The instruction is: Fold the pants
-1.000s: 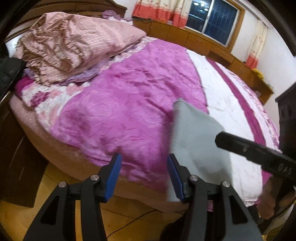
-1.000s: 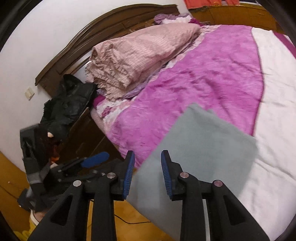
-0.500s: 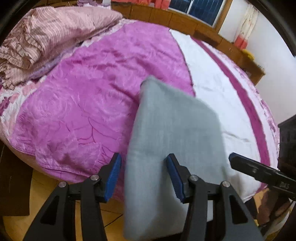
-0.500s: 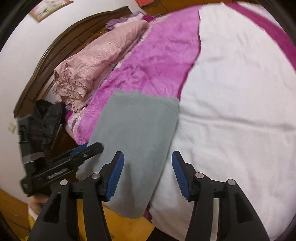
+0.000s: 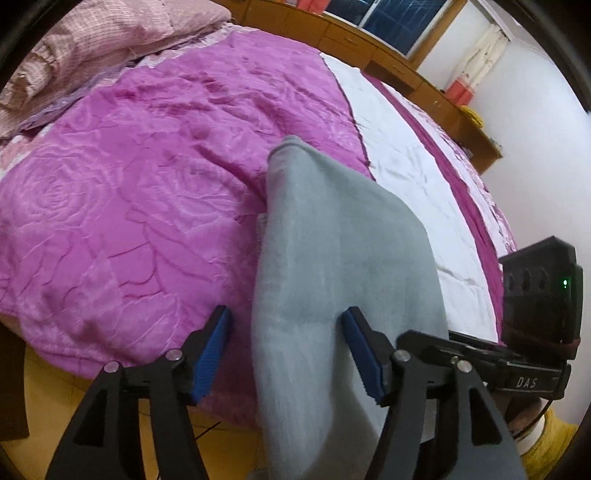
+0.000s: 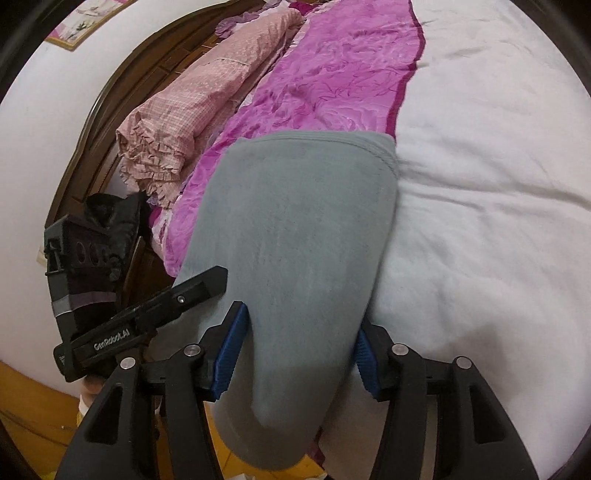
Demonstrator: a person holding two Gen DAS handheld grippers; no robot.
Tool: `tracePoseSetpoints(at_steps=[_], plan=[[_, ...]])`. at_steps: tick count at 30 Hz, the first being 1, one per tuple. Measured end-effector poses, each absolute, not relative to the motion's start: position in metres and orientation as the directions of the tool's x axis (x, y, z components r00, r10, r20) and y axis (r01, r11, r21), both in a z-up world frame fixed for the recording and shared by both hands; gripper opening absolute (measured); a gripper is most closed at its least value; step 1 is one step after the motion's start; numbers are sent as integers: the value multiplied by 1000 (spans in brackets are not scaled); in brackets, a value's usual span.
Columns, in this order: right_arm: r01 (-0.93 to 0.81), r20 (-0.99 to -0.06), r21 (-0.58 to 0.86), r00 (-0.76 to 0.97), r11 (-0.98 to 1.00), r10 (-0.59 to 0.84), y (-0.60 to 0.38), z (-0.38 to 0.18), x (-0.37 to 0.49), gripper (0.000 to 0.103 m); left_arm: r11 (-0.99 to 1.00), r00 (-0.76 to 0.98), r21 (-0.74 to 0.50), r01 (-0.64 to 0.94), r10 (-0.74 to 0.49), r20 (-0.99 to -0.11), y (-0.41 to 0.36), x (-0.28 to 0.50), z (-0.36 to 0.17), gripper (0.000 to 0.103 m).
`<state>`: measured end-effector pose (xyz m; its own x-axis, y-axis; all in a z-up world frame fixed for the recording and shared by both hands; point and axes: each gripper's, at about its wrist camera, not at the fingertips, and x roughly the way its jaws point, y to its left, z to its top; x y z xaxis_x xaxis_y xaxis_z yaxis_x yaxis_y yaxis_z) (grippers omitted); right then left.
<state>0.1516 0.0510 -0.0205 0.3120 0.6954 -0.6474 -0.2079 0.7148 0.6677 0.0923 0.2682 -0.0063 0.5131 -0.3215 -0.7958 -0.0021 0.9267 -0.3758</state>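
- The grey pants lie folded on the bed, over the seam where the magenta quilt meets the white part of the cover; the near end hangs down over the bed's edge toward the wooden floor.
- In the right wrist view the pants look like one long smooth panel, with a rounded folded edge at 12 o'clock and the loose end falling at 6 o'clock.
- The left gripper is released: its blue pads stand wide apart on both sides of the hanging cloth, and the cloth passes between them without being pinched.
- The right gripper is also spread open, its blue pads at both edges of the grey panel; I cannot tell if they touch the fabric.
- Each gripper shows in the other's camera: the right one at 4 o'clock in the left view, the left one at 8 o'clock in the right view.
- A crumpled pink checked blanket with ruffles lies at the head of the bed, at 10 o'clock, well apart from the pants.
- Behind it stands the dark wooden headboard, and a black garment hangs beside the bed.
- A window with a curtain is at 1 o'clock in the left view.
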Motion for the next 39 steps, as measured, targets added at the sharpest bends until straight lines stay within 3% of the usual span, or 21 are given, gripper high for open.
tracePoseSetpoints(at_steps=[3, 5, 7, 11, 25, 39], plan=[[-215, -651, 659, 317, 721, 690, 56, -20, 156, 48, 913, 516, -408, 8, -353, -780, 268, 96, -11, 66], [-231, -654, 647, 322, 727, 684, 57, -17, 155, 39, 901, 526, -434, 29, -383, -760, 266, 94, -9, 50], [-252, -647, 642, 329, 724, 688, 56, -11, 152, 29, 907, 545, -418, 42, -372, -752, 264, 89, -5, 45], [-295, -626, 635, 345, 714, 700, 53, 5, 141, 23, 895, 572, -444, 36, -383, -726, 263, 76, 6, 33], [-386, -569, 601, 409, 700, 713, 12, 66, 90, 21, 855, 637, -509, 93, -445, -630, 221, 30, 50, 32], [-392, -564, 528, 501, 753, 657, -72, 115, 70, 21, 836, 651, -518, 179, -495, -575, 127, 47, 95, 32]])
